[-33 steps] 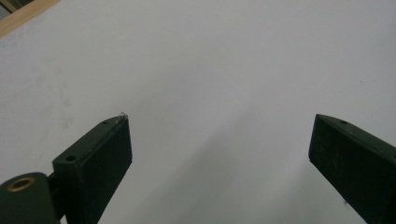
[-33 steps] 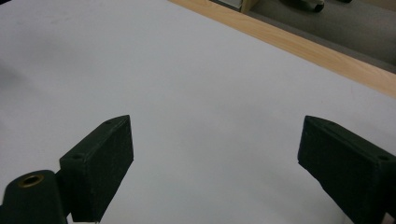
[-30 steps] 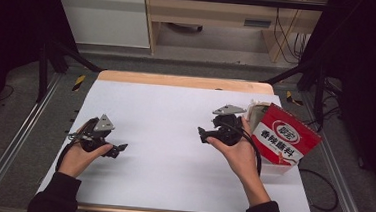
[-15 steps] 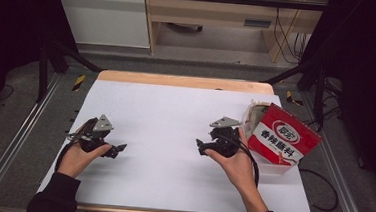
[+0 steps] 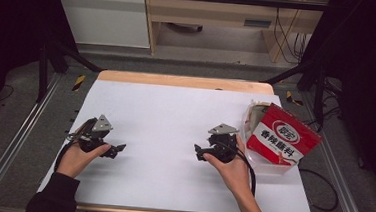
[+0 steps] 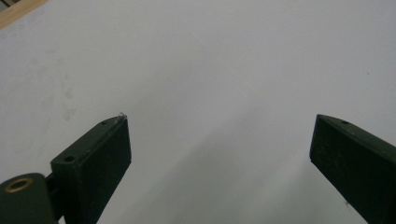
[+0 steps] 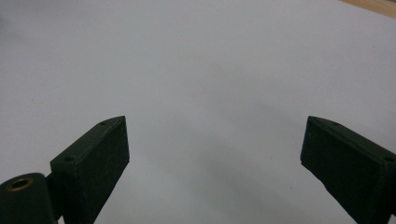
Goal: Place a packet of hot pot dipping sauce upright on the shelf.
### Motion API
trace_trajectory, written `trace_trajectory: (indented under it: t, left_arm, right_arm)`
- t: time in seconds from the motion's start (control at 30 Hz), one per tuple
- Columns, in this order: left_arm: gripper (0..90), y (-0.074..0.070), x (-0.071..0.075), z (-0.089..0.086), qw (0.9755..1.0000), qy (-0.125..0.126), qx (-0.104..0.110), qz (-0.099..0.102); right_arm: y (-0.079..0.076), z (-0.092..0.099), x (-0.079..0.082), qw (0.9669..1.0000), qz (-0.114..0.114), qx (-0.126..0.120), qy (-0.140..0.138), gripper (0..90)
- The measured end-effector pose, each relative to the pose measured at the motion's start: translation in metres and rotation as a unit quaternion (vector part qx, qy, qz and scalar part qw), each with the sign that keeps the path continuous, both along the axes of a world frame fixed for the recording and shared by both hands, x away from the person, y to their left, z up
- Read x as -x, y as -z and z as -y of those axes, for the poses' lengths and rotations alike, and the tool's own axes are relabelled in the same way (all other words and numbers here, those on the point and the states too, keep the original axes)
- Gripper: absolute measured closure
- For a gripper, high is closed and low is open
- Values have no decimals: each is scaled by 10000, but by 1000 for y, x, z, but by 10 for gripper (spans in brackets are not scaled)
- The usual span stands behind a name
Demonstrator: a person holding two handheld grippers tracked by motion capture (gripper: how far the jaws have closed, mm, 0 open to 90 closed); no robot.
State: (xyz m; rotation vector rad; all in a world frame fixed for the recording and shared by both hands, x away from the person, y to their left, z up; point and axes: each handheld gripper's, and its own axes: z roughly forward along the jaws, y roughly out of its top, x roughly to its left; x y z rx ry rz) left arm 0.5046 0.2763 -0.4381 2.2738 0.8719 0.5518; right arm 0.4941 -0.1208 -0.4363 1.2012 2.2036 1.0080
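On the white table [image 5: 175, 115] the left gripper [image 5: 118, 148] rests at the near left in the person's left hand [image 5: 74, 159], its jaws spread wide with nothing between them but bare tabletop, as the left gripper view shows; the right gripper [image 5: 199, 151] sits right of the middle in the right hand [image 5: 231, 171], jaws likewise wide apart and empty, pointing towards the table's centre. The red snack bag [image 5: 285, 138] with white lettering lies in a clear plastic tub [image 5: 262, 164] at the table's right edge, just beside the right gripper but apart from its jaws; the left gripper is well apart from it.
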Motion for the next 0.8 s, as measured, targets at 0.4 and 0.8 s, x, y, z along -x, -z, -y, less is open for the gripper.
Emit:
trace_trajectory:
  t: [0.4, 0.8]
  left_arm:
    - [56, 0, 0, -1, 10000, 6, 8, 2]
    - [55, -2, 1, -1, 10000, 50, 9, 21]
  right_arm:
    - [18, -3, -5, 9997, -106, -117, 159, 84]
    - [33, -1, -2, 9993, -246, -200, 222, 109]
